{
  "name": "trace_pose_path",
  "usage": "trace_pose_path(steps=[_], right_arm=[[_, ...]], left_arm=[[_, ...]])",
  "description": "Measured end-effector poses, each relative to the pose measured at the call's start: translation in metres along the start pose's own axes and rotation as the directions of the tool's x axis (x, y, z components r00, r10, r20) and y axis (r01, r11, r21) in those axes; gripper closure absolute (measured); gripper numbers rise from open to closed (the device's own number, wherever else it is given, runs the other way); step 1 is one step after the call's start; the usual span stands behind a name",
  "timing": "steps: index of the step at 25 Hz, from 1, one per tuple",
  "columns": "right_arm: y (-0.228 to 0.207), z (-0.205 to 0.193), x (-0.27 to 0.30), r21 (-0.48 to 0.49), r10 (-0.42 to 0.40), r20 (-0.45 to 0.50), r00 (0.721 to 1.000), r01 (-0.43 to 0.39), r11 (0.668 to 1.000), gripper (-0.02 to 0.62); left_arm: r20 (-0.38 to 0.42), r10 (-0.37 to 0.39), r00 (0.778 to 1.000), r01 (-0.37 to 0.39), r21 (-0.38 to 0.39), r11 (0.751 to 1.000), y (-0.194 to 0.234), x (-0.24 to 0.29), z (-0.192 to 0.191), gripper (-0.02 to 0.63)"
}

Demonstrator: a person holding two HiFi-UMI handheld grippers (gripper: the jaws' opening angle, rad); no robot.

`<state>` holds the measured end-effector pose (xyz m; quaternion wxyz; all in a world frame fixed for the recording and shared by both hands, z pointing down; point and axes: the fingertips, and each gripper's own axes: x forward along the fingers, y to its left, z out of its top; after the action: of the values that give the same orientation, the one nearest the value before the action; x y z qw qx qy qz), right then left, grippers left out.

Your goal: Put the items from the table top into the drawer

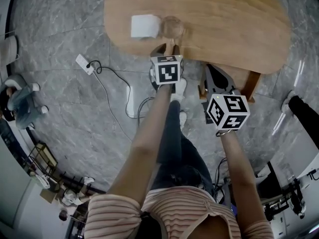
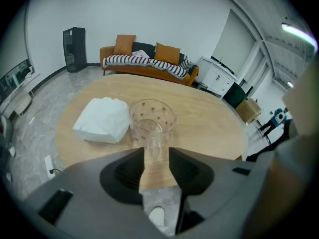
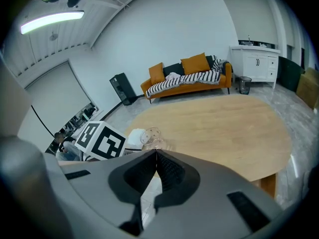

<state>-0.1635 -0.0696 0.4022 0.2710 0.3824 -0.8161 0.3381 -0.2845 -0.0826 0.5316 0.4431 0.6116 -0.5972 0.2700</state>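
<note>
L gripper [image 2: 156, 156] jaws apart, nothing pinched; clear dotted glass [image 2: 152, 121] stands just ahead of them nr the edge of the wooden table [image 2: 209, 118], just beside a white tissue pack [image 2: 102, 119] (both on the top); R gripper [image 3: 155, 153] jaws together, empty.

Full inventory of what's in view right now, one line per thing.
table: 1, light wood, oval, middle of the room
napkins: 1 stack, white, on table near its edge
glass: 1, clear with dots, upright on table, right beside napkins
floor: grey marble
power strip: 1, white, on floor by table, cable attached
sofa: 1, orange, striped throw, at far wall
tower: 1, black, beside sofa
cabinet: 1, white, at far wall
left claw: 1, grey, open, lined up on glass, gripping nothing
right claw: 1, grey, shut, empty
</note>
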Motion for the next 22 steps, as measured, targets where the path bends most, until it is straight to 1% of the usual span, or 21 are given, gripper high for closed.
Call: trace_pose_path(steps=[5, 13, 20, 22], right_arm=[[-0.003, -0.005, 0.007, 0.0, -0.001, -0.022, 1.0, 0.001, 1.0, 0.586], [-0.009, -0.01, 0.014, -0.002, -0.002, -0.031, 1.0, 0.002, 1.0, 0.587], [-0.012, -0.014, 0.018, 0.008, 0.0, -0.047, 0.999, 0.001, 1.0, 0.588], [-0.011, -0.015, 0.019, 0.009, 0.002, -0.052, 0.999, -0.001, 1.0, 0.588]], left_arm=[[-0.007, 0.026, 1.0, -0.026, -0.004, 1.0, 0.003, 0.021, 0.0, 0.474], [-0.02, 0.037, 0.999, -0.038, -0.008, 0.999, 0.006, 0.034, 0.002, 0.476], [-0.032, 0.037, 0.999, -0.037, -0.012, 0.999, 0.007, 0.04, 0.004, 0.503], [-0.035, 0.046, 0.998, -0.046, -0.008, 0.999, 0.007, 0.039, 0.004, 0.525]])
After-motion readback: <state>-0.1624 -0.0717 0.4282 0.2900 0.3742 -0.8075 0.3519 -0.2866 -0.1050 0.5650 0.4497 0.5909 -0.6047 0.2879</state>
